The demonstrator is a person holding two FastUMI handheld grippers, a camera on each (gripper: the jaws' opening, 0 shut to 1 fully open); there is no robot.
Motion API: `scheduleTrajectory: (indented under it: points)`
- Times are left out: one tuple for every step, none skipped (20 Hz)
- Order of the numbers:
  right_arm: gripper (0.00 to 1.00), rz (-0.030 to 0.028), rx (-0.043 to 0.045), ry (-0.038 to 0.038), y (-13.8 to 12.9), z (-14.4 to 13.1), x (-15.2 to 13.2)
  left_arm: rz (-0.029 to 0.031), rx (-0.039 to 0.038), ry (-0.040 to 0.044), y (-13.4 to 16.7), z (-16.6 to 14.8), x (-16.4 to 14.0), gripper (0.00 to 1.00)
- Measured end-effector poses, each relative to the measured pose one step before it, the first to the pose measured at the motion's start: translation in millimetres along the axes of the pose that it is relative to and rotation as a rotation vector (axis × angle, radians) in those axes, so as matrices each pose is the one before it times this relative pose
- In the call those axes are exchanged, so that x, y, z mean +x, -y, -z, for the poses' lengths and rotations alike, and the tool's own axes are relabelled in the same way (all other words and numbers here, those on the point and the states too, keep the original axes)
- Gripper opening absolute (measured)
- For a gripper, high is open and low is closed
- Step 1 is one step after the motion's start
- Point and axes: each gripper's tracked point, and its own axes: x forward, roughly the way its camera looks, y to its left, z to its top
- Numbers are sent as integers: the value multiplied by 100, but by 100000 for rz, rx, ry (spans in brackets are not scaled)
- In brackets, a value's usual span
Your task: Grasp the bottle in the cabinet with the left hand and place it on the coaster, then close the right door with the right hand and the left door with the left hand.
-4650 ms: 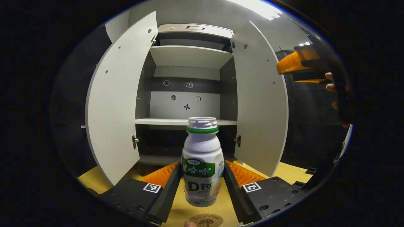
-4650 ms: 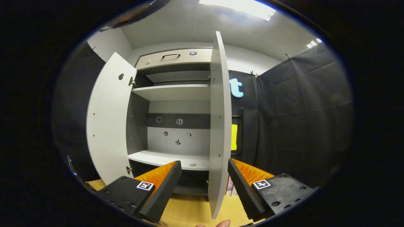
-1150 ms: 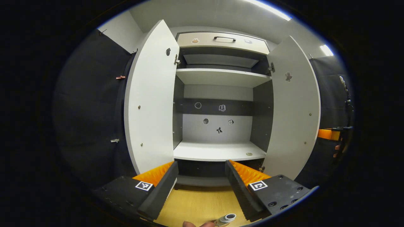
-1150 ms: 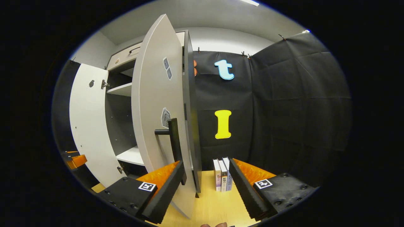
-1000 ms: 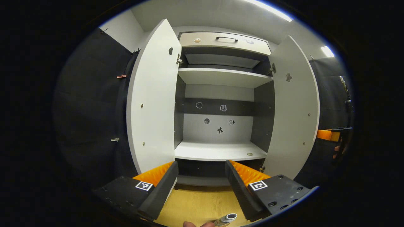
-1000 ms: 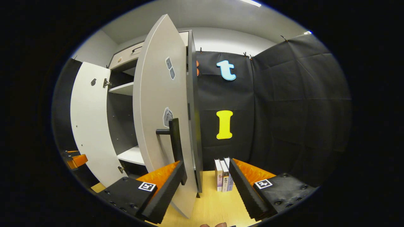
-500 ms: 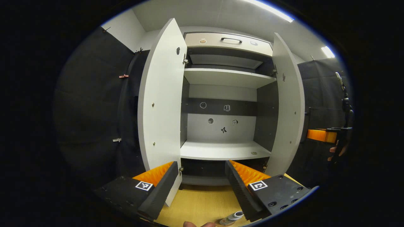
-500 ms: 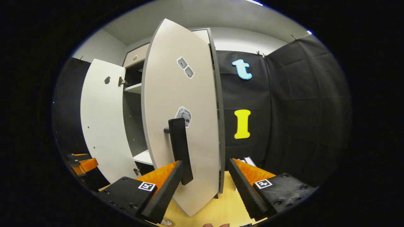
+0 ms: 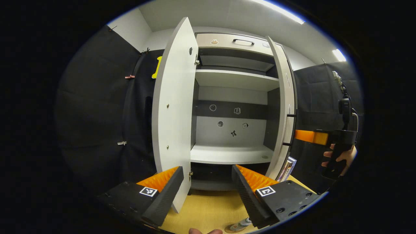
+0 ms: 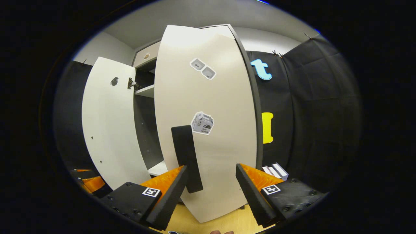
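Observation:
The white bottle [image 9: 239, 224] stands on the round coaster [image 9: 231, 230] on the wooden table, just below my left gripper [image 9: 206, 195], which is open and holds nothing. In the left gripper view the cabinet's left door [image 9: 170, 123] stands wide open, and the right door [image 9: 284, 113] appears almost edge-on, partly swung in. My right gripper [image 10: 211, 198] is open, close against the right door's outer face [image 10: 221, 146]. The door's black handle [image 10: 187, 156] is just above its left finger [image 10: 169, 195]. The right gripper [image 9: 312, 136] also appears beside that door, held by a hand [image 9: 339, 157].
The cabinet shelves [image 9: 232, 154] are bare apart from a small round thing at the right. A few books [image 10: 276, 170] stand on the table right of the cabinet. The left gripper [image 10: 87, 180] shows low at the left of the right gripper view.
The right door has swung further towards shut, with my right gripper following its outer face. Over the longer span my left gripper let go of the bottle and drew back.

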Motion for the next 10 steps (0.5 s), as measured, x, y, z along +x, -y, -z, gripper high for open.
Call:
scheduleTrajectory:
  points:
    - [98,-159,-1444,746,-433,-44,541,-227,-290,-59,-365,104,-154,95]
    - [98,-313,-1816,968,-315,42,473,-188,-563,-169,-276,87,-71,95]
    - [98,-42,-1107,790,-219,-37,414,-191,-778,-75,-358,156,-73,95]
    - [98,196,-61,367,-191,0,408,63,-810,-174,-307,63,-71,95]
    - [97,106,232,2,-228,69,404,-191,-509,-40,-234,59,-91,95]
    - [97,-84,331,122,-236,70,361,-516,-47,-140,-395,-30,-70,95]
    - [97,-249,29,-14,-208,100,410,-497,386,84,-357,-22,-64,95]
    - [97,-140,154,202,-230,22,491,-652,559,357,-457,-214,-66,95]
    - [97,-90,34,-55,-201,56,453,-442,546,292,-392,-116,-114,95]
    - [98,171,280,93,-159,93,387,-436,253,210,-432,-185,-206,95]
